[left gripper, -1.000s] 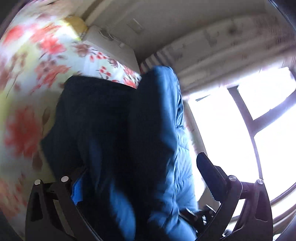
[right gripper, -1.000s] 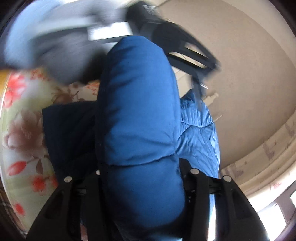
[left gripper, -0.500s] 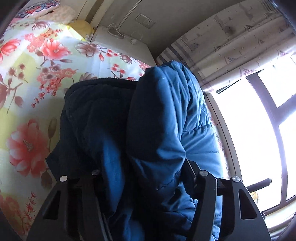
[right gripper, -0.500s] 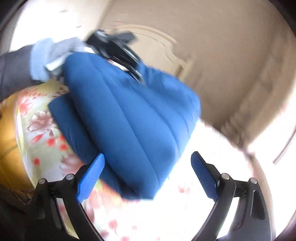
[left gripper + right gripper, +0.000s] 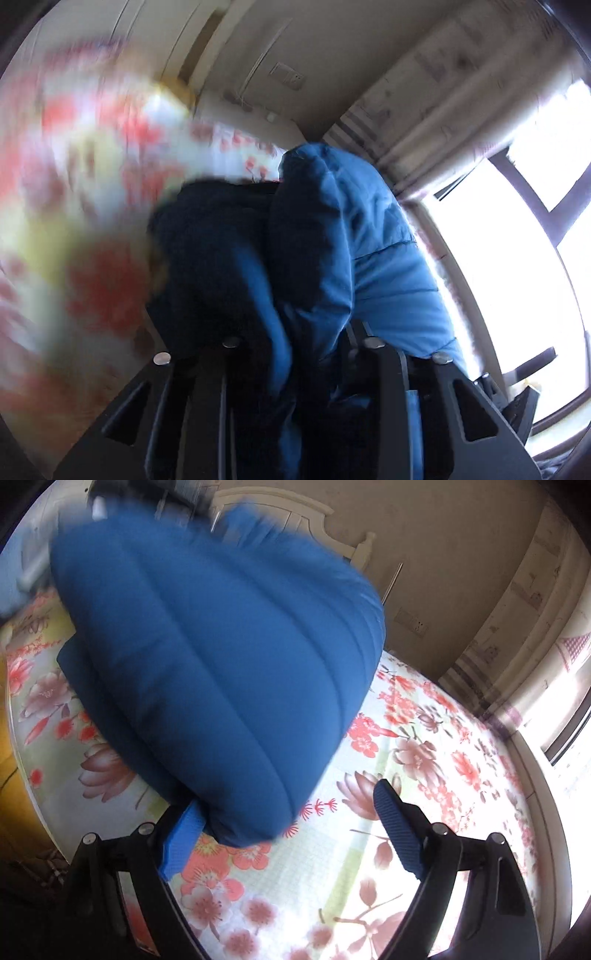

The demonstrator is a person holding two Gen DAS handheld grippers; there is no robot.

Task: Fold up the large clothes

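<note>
While the left gripper (image 5: 299, 354), jaws just closing, pinches the blue padded jacket (image 5: 221, 657) alone, the right gripper (image 5: 288, 834) stands wide, empty — the bundle's loose five o'clock edge may unroll.

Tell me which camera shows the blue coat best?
The right wrist view: the coat fills it as one puffy folded bundle on the flowery bedsheet. The left wrist view is too close and blurred, showing only dark bunched folds.
</note>
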